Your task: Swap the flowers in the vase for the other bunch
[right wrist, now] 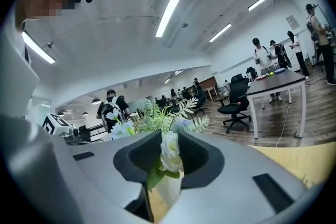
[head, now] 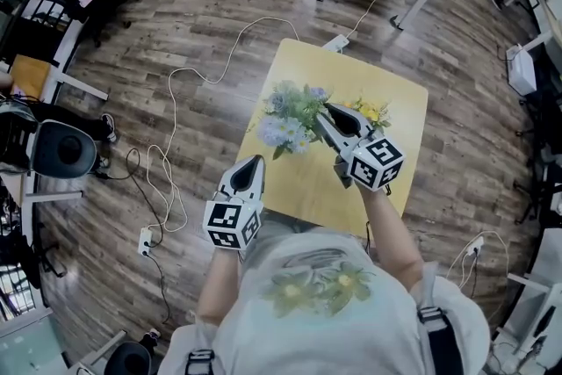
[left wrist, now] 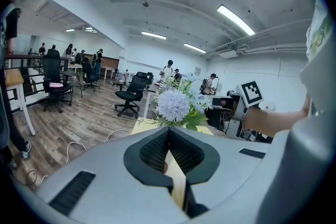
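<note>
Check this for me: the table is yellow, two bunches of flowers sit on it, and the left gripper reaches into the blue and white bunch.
Wrong gripper: the head view shows the right gripper reaching into the blue and white bunch, while the left gripper hangs back at the near edge. The rest stands: the table is yellow, and a yellow-flowered bunch sits on it too.

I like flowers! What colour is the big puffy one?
Pale lilac-blue; the puffy flower shows best in the left gripper view.

Bright even overhead light, fisheye-bent edges, dark corners.
</note>
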